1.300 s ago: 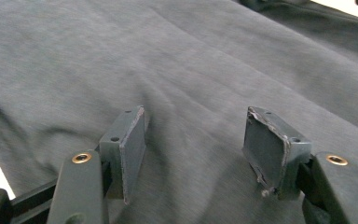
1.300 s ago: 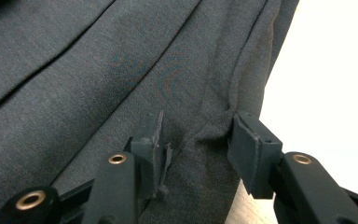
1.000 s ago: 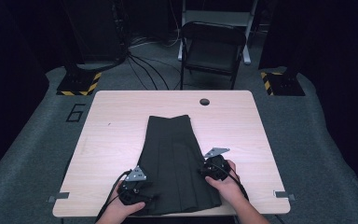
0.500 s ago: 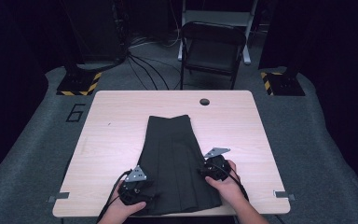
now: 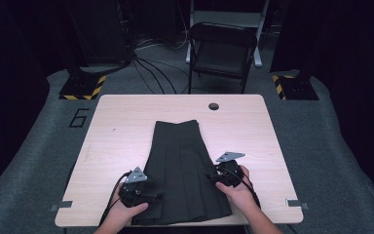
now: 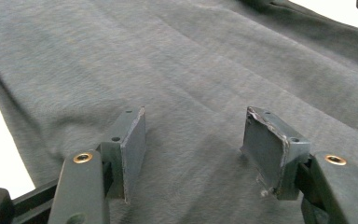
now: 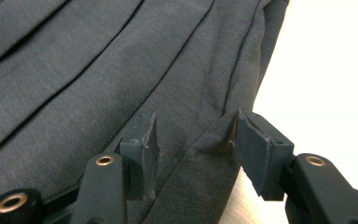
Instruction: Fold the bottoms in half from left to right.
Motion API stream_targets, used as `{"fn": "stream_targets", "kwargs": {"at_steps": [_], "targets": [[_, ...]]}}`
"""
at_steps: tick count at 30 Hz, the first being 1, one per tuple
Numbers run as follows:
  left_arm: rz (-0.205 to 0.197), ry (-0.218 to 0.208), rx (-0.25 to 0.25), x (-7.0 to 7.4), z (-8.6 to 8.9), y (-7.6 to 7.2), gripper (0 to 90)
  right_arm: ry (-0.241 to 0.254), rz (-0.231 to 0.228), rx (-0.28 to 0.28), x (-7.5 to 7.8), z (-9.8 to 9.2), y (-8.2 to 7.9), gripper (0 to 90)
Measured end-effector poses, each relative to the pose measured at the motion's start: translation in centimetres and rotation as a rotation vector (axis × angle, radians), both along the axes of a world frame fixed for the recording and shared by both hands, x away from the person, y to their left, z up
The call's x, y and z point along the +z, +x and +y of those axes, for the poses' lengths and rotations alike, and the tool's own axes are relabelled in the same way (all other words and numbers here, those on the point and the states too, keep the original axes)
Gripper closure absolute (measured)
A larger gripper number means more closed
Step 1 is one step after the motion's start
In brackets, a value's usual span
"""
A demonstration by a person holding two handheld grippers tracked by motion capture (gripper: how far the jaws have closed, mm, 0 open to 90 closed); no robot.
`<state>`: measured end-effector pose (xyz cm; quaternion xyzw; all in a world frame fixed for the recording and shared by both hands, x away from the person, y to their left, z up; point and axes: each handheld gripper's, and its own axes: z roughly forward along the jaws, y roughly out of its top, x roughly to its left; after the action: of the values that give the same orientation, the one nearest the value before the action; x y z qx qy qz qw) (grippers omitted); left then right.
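Observation:
A dark pleated skirt (image 5: 182, 156) lies flat on the wooden table (image 5: 121, 126), waistband away from me and hem at the near edge. My left gripper (image 5: 156, 195) rests on the skirt's left side near the hem. In the left gripper view its jaws (image 6: 196, 123) stand open over smooth fabric (image 6: 191, 70), gripping nothing. My right gripper (image 5: 212, 176) sits at the skirt's right edge. Its jaws (image 7: 194, 123) have just been opening. A raised fold of the skirt's edge (image 7: 200, 140) lies loose between them, and the pads do not press on it.
A round cable hole (image 5: 214, 106) lies in the table's far side. A black folding chair (image 5: 221, 53) stands behind the table, with cables on the floor. Bare tabletop lies on both sides of the skirt (image 5: 253, 136). The table's near edge is right by my hands.

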<state>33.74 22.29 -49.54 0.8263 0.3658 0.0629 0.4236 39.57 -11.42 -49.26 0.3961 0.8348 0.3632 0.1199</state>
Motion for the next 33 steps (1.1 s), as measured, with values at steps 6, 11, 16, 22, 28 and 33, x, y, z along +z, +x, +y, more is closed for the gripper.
{"fn": "stream_targets", "kwargs": {"at_steps": [6, 11, 16, 22, 28, 33], "targets": [[0.008, 0.024, 0.01, 0.0, 0.0, 0.9, 38.3, 0.017, 0.012, 0.002, 0.3, -0.1, 0.2, 47.7], [0.007, 0.048, 0.007, 0.2, -0.1, 1.9, 38.3, 0.018, -0.006, 0.019, 1.2, 0.2, 0.5, 46.9], [-0.005, 0.059, 0.048, 0.0, 0.6, 3.5, 38.1, 0.018, -0.001, 0.007, 1.6, 0.1, 1.5, 44.1], [0.0, 0.062, 0.109, -0.2, 1.6, 5.3, 37.5, 0.019, 0.031, -0.025, 1.0, -0.1, 3.4, 43.4], [0.006, 0.067, 0.149, -0.5, 1.9, 7.2, 36.8, 0.044, 0.05, -0.068, 0.6, 0.0, 5.5, 42.0], [0.002, 0.036, 0.18, -0.9, 1.4, 7.7, 36.8, 0.045, 0.036, -0.08, 0.5, 0.4, 6.8, 41.1]]}}
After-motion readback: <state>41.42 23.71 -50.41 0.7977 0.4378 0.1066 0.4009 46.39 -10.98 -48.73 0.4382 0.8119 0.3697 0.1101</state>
